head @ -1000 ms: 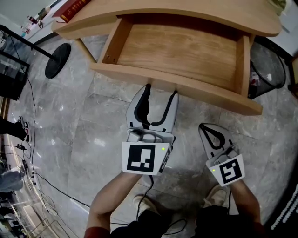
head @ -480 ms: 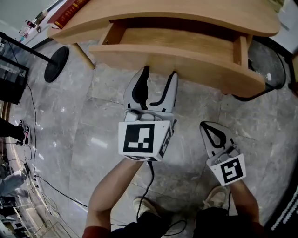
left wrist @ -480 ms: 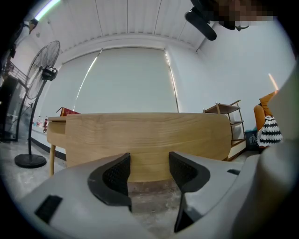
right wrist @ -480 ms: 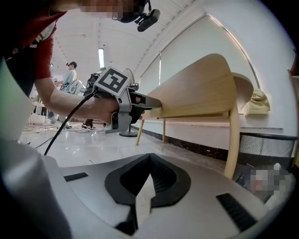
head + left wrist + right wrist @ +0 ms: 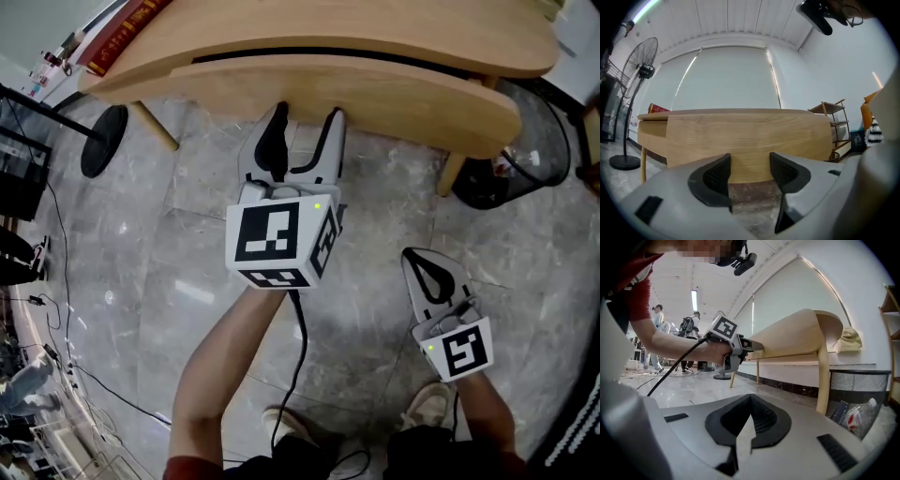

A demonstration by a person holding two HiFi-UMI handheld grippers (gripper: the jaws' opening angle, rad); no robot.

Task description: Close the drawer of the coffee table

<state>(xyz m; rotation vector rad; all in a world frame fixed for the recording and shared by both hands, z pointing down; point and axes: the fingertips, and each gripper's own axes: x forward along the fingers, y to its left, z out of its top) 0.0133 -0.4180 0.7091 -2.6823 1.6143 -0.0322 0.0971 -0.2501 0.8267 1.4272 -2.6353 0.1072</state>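
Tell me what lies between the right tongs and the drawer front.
Only bare grey floor, as the head view shows; the right tongs hang shut, apart from the drawer front.

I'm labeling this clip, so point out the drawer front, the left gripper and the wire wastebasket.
drawer front (image 5: 394, 94), head view, middle of its wood face.
left gripper (image 5: 307, 117), head view, midway between its fingertips.
wire wastebasket (image 5: 848, 385), right gripper view, mesh wall.

The drawer front (image 5: 309, 89) blocks the left tool (image 5: 306, 122); the floor (image 5: 187, 244) alongside lies open.
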